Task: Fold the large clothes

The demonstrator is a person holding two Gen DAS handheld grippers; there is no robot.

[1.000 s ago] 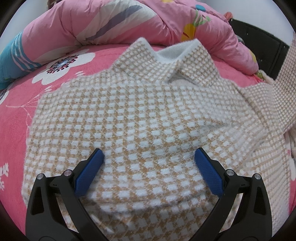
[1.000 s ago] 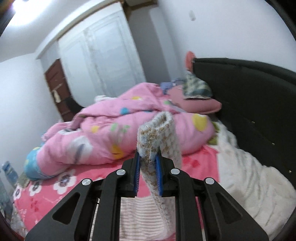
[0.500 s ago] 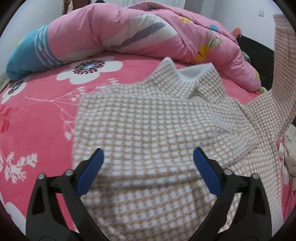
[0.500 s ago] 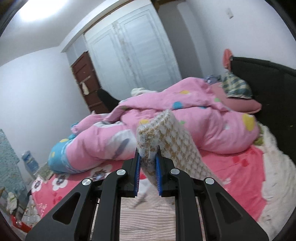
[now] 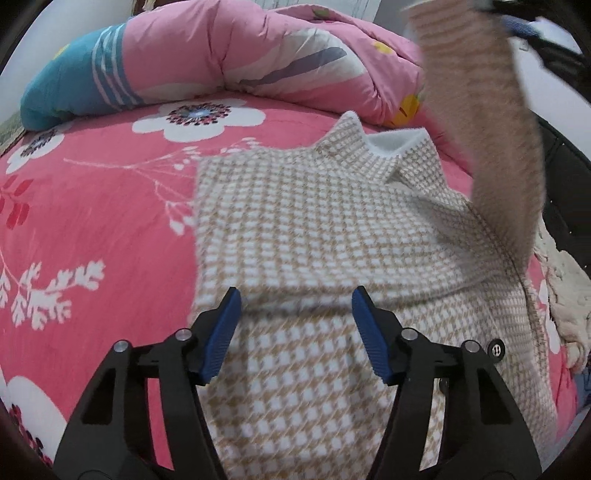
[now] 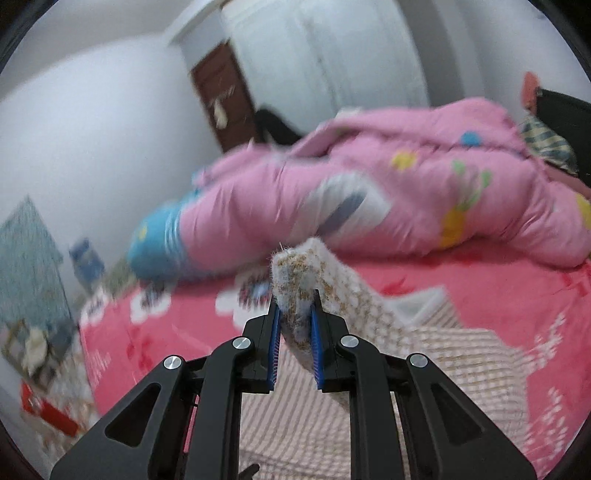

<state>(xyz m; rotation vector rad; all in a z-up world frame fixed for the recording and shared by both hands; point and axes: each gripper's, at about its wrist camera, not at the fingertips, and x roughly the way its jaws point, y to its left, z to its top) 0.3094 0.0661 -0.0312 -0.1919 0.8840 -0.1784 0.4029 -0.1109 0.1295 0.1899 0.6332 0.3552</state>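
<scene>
A beige-and-white houndstooth coat lies on the pink floral bedsheet, collar toward the far side, its left half folded over. My left gripper is open and empty, hovering just above the coat's near part. My right gripper is shut on the coat's sleeve and holds it up in the air. In the left wrist view the lifted sleeve hangs at the upper right, over the coat's right side, with the right gripper at its top.
A rolled pink quilt with a blue end lies along the far side of the bed. A dark headboard is at the right. A white fluffy blanket lies at the right edge. Clutter sits on the floor at the left.
My right gripper has swung the sleeve leftward over the coat. My left gripper has drawn back and shifted left, so more of the sheet shows.
</scene>
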